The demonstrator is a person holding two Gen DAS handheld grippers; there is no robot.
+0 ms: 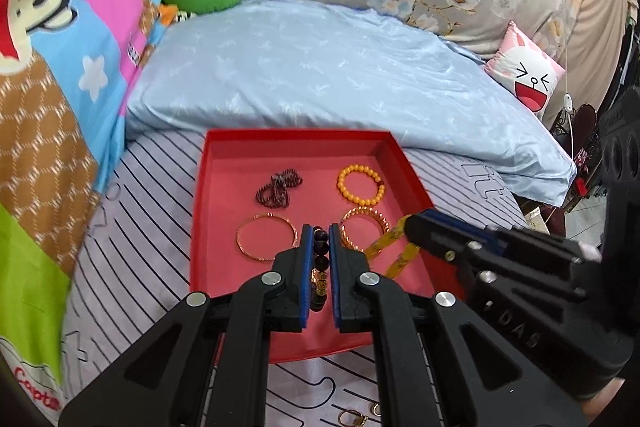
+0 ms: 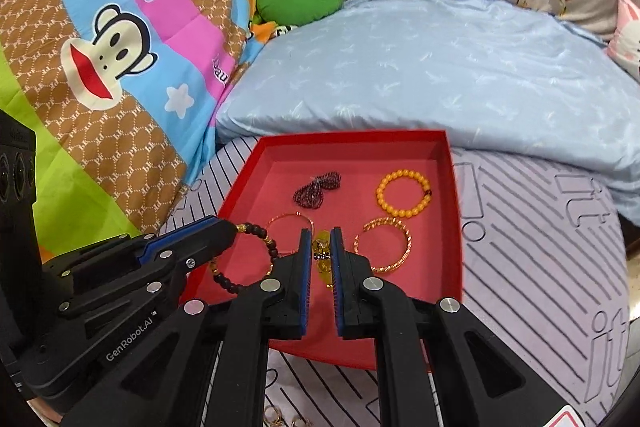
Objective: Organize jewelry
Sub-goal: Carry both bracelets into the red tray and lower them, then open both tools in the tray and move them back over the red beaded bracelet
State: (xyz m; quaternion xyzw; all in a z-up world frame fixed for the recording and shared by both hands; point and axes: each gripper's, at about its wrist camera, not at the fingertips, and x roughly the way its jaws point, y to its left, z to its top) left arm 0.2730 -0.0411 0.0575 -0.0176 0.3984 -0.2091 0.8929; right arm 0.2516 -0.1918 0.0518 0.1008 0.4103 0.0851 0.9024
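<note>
A red tray [image 1: 296, 139] [image 2: 348, 141] lies on the striped bed sheet. In it lie a dark bead chain [image 1: 278, 187] [image 2: 316, 189], an orange bead bracelet [image 1: 361, 185] [image 2: 404, 193], a thin gold bangle [image 1: 266, 241] [image 2: 290, 223] and a twisted gold bangle [image 1: 364, 227] [image 2: 386, 247]. My left gripper [image 1: 320, 239] [image 2: 234, 231] is shut on a dark bead bracelet [image 1: 320, 259] [image 2: 256, 255] over the tray's near left part. My right gripper [image 2: 321, 241] [image 1: 408, 227] is shut on a yellow bangle [image 2: 323, 259] [image 1: 394, 251] over the tray's near right part.
A light blue pillow [image 1: 320, 67] [image 2: 440, 67] lies right behind the tray. A cartoon quilt [image 1: 60, 67] [image 2: 100, 47] rises on the left. Small gold rings [image 1: 360, 417] [image 2: 280, 417] lie on the sheet near the bottom edge. A pink cushion [image 1: 528, 75] sits at the right.
</note>
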